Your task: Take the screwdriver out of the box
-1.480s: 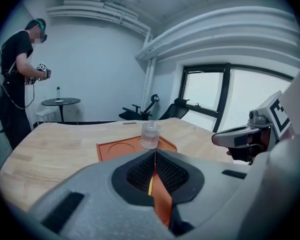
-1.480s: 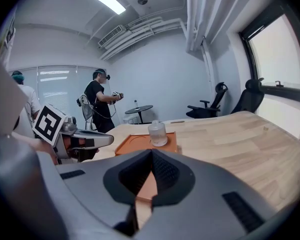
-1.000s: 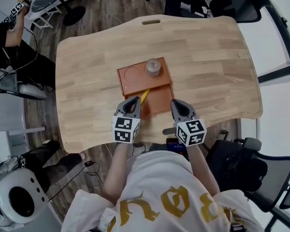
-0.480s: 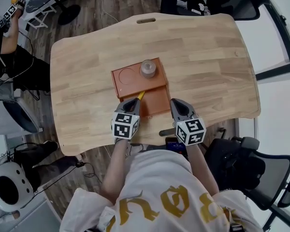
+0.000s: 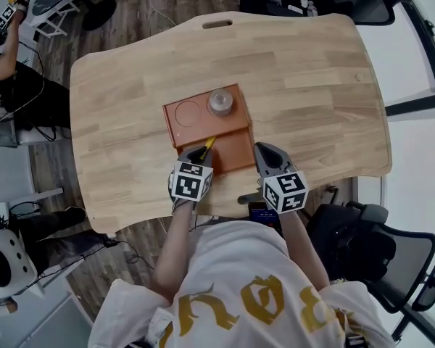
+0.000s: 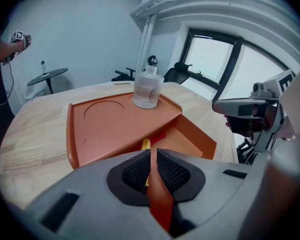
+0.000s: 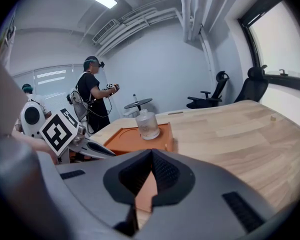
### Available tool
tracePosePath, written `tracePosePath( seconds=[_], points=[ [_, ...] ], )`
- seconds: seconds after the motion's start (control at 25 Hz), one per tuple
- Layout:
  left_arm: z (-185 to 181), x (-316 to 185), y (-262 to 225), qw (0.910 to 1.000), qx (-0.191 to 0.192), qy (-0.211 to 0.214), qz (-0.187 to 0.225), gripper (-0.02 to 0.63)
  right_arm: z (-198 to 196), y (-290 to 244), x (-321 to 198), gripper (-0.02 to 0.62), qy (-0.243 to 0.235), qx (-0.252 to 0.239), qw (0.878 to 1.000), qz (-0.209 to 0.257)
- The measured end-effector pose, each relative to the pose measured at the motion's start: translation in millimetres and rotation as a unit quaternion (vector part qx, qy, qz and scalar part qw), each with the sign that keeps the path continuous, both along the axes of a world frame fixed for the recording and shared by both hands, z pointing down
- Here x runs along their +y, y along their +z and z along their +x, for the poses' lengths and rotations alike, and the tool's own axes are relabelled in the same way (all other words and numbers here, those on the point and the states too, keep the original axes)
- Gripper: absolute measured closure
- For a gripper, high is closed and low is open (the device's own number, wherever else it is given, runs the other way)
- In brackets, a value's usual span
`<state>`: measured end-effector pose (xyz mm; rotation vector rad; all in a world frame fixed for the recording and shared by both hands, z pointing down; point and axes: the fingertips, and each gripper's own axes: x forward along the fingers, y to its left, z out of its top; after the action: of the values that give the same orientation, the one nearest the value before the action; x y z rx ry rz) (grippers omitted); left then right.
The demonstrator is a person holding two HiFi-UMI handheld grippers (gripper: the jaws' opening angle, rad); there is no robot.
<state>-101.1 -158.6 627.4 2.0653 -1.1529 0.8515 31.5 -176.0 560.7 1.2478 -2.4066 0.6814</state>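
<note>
An orange box [image 5: 197, 119] lies on the wooden table [image 5: 312, 100], its lid slid back so the near compartment [image 5: 234, 151] is uncovered. A clear bottle [image 5: 220, 101] stands on the lid. A screwdriver's yellow handle [image 5: 209, 145] pokes out from under the lid's edge. My left gripper [image 5: 194, 151] is shut and empty, tilted down with its tips just short of the handle [image 6: 146, 144]. To the right of the box my right gripper [image 5: 263, 151] hovers, its pads [image 7: 162, 171] meeting at the tips with nothing held. Both gripper views show the box [image 7: 130, 139] and the bottle [image 6: 148, 87].
A dark phone-like object [image 5: 264, 214] and a grey piece [image 5: 248, 197] lie at the table's near edge. Office chairs [image 5: 348, 6] stand round the table. A person [image 7: 92, 101] with a headset stands off the table's left end.
My left gripper has dropped and tipped further down toward the box's open end and the yellow handle. The right gripper has shifted slightly. The box and the bottle have stayed put.
</note>
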Motion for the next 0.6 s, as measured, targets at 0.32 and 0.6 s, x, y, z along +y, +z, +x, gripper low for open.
tracePosePath(
  seconds=[0.32,0.6],
  points=[
    [13.4,-8.6,23.7,0.9980,-0.042,0.005,-0.046,0.433,-1.7,7.0,-8.4,0.584,-0.007,0.002,1.000,-0.012],
    [16.1,-9.3,40.0,0.9960,-0.050,0.003,-0.074,0.419,6.7,13.4,-17.1,0.584,0.000,0.006,1.000,-0.020]
  ],
)
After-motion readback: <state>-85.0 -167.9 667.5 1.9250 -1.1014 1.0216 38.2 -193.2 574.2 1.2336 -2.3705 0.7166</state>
